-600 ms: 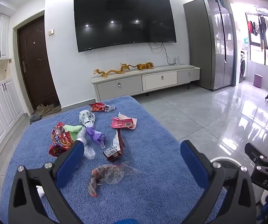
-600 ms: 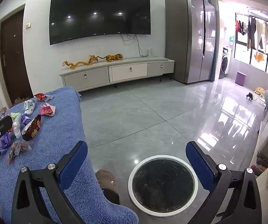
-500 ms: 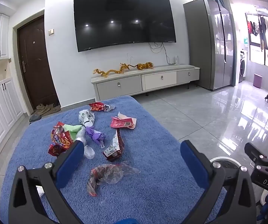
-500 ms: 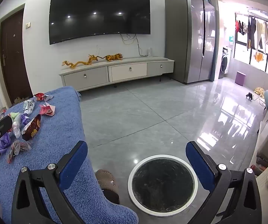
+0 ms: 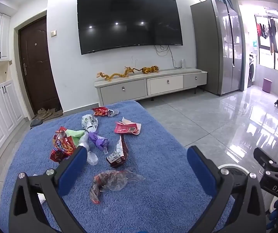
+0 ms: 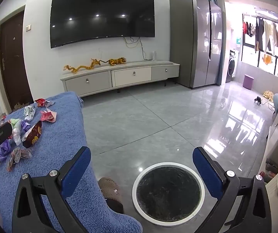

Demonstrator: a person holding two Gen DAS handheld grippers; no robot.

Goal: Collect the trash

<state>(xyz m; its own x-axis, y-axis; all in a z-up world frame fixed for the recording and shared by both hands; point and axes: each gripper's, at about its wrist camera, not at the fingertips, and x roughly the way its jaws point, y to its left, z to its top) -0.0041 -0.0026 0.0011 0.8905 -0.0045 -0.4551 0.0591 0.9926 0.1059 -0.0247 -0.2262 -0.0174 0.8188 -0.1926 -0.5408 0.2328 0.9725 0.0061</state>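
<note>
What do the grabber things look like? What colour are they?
Both grabbers look alike. The left gripper and right gripper each have two black plastic arms with triangle-shaped holes, silver screws on top, and flat blue rubbery pads on the fingers. From the left camera, the side of the right one shows white letters "DAS". No cables or sleeves show.

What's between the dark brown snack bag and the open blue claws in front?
In the left wrist view, a crumpled clear wrapper lies on the blue towel, between the dark brown snack bag and the open left gripper.
</note>
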